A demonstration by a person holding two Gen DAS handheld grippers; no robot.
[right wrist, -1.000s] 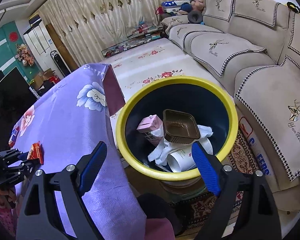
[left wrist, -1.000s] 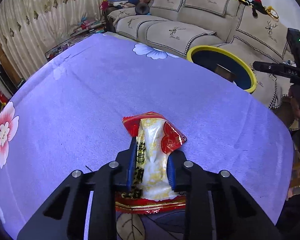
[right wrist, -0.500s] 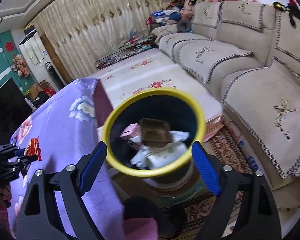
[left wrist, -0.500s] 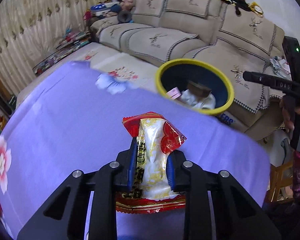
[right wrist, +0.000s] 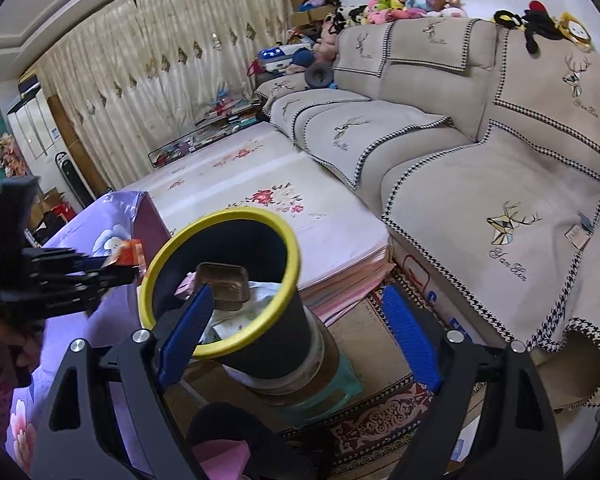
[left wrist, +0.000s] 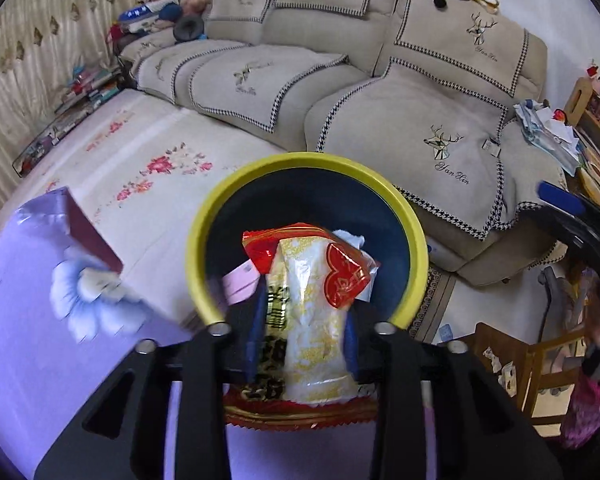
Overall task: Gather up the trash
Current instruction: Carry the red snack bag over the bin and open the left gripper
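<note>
One snack wrapper (left wrist: 316,312) clamped in left tongs (left wrist: 300,344), long axis toward 12 o'clock, over one yellow-rimmed bin (left wrist: 414,240) beyond bench (left wrist: 28,320) edge, right tongs (right wrist: 296,336) apart, holding nothing.

A red, gold and clear snack wrapper (left wrist: 312,304), crumpled at its top, stands upright in front of a bin's mouth. The dark bin (right wrist: 260,320) with a yellow rim holds a brown tray (right wrist: 224,286), white paper and what seems a pink carton (left wrist: 240,282).
</note>
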